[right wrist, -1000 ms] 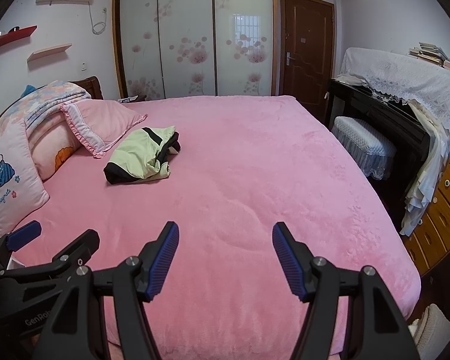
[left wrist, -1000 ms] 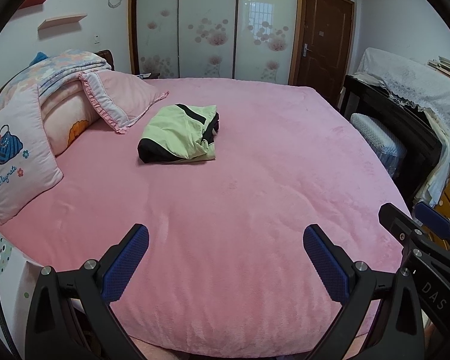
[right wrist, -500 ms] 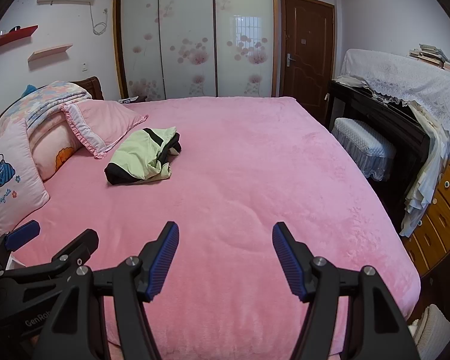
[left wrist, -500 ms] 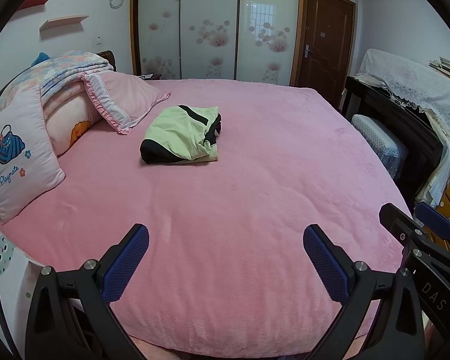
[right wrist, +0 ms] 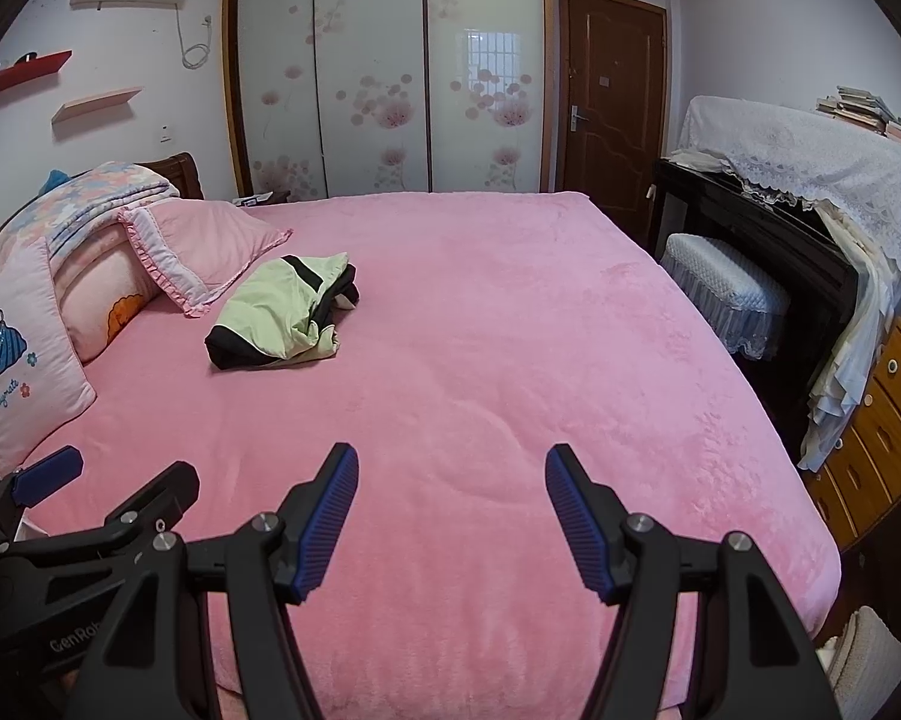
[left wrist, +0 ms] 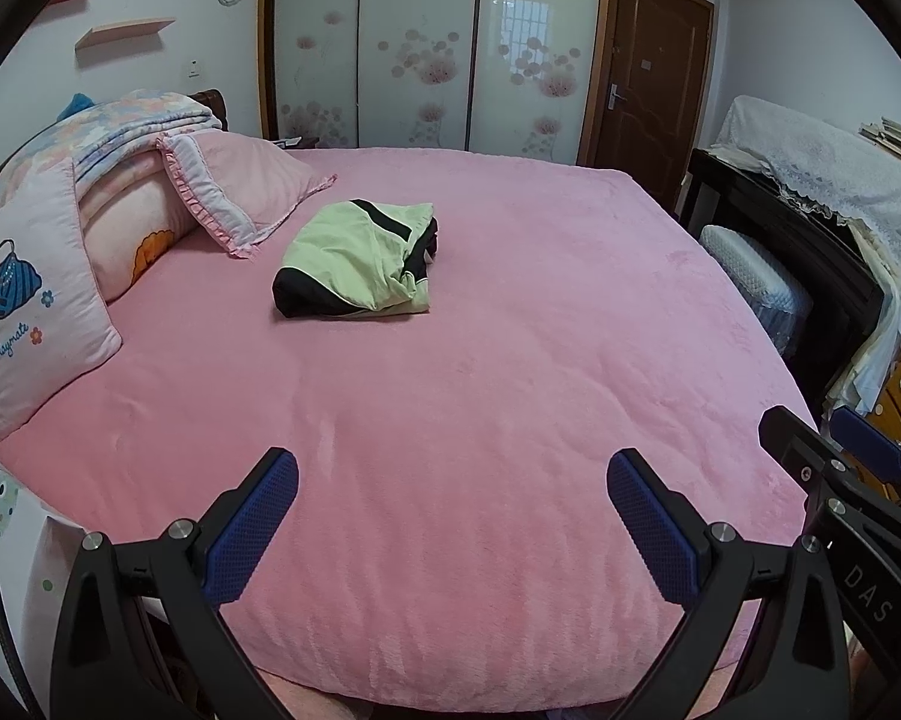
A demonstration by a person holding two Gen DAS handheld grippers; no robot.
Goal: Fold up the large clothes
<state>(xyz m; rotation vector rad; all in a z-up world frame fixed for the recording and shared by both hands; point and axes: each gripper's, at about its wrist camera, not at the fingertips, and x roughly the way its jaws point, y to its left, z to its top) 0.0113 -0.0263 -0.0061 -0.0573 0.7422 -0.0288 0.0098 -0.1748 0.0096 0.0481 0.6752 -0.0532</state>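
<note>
Garment: a light green and black garment lies folded into a compact bundle on the bed, toward the pillow end, just beside the frilled pink pillow but not clearly touching it.
Bed: a pink fleece bedspread covers the whole bed; the near half is bare.
Left gripper: the left gripper hangs over the near edge of the bed, its jaws spread wide with nothing between the blue pads; it is well apart from the garment.
Right gripper: the right gripper also hangs over the near edge, just beside the left one, jaws wide apart and holding nothing.
Pillows: a white cushion with a blue handbag print leans at the left, next to a stack of folded quilts and an orange-printed pillow.
Far wall: sliding wardrobe doors with a flower pattern, and a brown door to their right.
Right side: a dark piano under a lace cover, with a covered stool in front of it and a wooden chest of drawers nearer the camera.
</note>
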